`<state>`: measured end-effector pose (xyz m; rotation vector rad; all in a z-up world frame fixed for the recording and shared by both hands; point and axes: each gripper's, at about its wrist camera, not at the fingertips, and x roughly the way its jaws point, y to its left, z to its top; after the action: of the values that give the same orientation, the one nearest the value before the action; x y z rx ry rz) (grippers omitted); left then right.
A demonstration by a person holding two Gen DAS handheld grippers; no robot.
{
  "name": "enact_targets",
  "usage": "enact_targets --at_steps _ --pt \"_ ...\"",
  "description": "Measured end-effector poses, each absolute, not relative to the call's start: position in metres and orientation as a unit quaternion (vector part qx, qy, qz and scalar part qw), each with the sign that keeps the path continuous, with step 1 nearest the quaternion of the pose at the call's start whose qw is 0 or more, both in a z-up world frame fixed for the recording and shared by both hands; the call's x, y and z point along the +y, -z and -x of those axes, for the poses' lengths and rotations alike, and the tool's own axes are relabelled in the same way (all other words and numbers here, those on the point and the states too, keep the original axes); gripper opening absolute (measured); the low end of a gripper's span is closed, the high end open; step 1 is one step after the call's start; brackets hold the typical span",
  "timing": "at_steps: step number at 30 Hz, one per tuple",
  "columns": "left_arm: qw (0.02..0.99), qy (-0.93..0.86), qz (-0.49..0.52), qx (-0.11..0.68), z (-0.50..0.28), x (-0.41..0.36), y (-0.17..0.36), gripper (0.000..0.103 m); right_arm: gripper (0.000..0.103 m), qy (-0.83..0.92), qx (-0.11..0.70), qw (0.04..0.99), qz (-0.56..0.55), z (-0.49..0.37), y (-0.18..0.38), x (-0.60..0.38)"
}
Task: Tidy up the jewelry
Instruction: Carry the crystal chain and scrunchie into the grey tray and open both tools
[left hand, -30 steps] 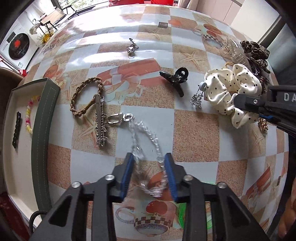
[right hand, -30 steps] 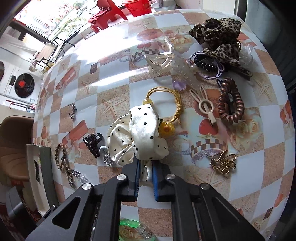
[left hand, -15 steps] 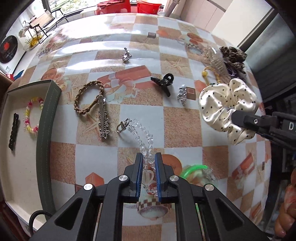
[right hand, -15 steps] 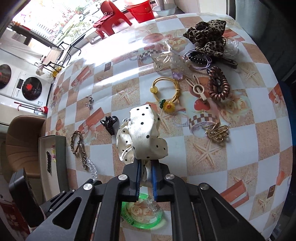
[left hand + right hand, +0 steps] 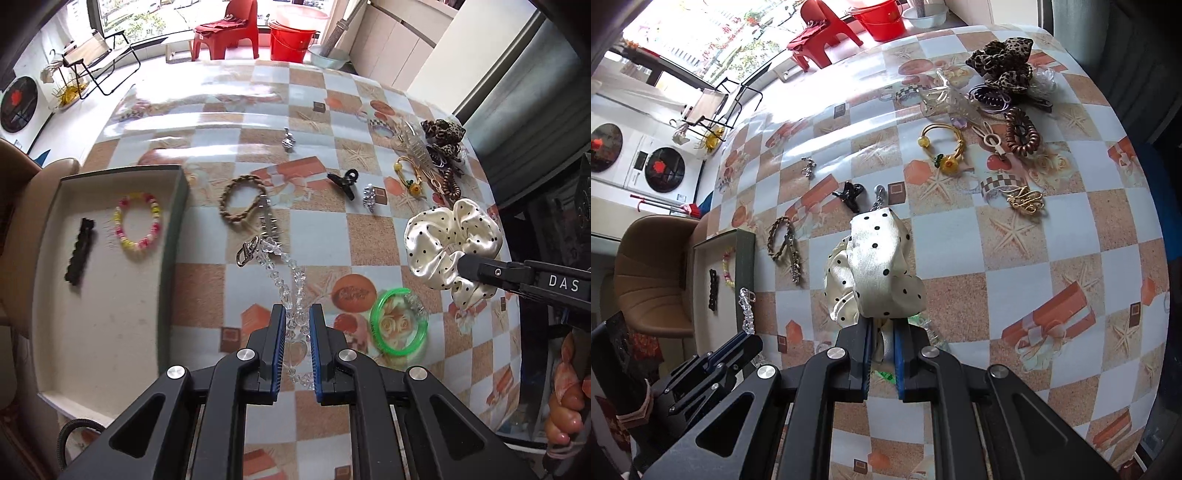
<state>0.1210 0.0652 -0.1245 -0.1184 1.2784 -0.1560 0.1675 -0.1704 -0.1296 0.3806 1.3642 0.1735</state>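
My left gripper (image 5: 297, 325) is shut on a clear crystal bead chain (image 5: 284, 269) with a silver clasp, which hangs lifted above the table; the chain also shows in the right wrist view (image 5: 747, 312). My right gripper (image 5: 881, 339) is shut on a cream polka-dot scrunchie (image 5: 879, 273), held above the table; it shows at the right in the left wrist view (image 5: 448, 243). A green-edged tray (image 5: 173, 236) at the left holds a pink-yellow bead bracelet (image 5: 138, 221) and a black clip (image 5: 79, 251).
On the checked tablecloth lie a brown braided band (image 5: 240, 199), a spiked silver clip (image 5: 267, 221), a black claw clip (image 5: 343, 181), a green bangle (image 5: 399, 325), a gold brooch (image 5: 1025, 199), a yellow hair tie (image 5: 942, 147) and a leopard scrunchie (image 5: 1004, 62).
Both grippers have risen and drawn back. The left shut on the bead chain and lifted it; the right lifted the scrunchie off the table.
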Motion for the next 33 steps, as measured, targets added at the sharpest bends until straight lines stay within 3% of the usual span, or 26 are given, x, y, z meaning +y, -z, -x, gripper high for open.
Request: enact_targets --at_steps 17,33 --pt "0.811 -0.013 0.097 0.576 -0.091 0.197 0.106 0.016 0.011 -0.171 0.634 0.746 -0.113 -0.163 0.106 -0.032" --pt "0.796 -0.08 0.097 0.592 -0.11 0.277 0.162 0.016 0.011 -0.246 0.663 0.705 -0.047 -0.198 0.156 0.121"
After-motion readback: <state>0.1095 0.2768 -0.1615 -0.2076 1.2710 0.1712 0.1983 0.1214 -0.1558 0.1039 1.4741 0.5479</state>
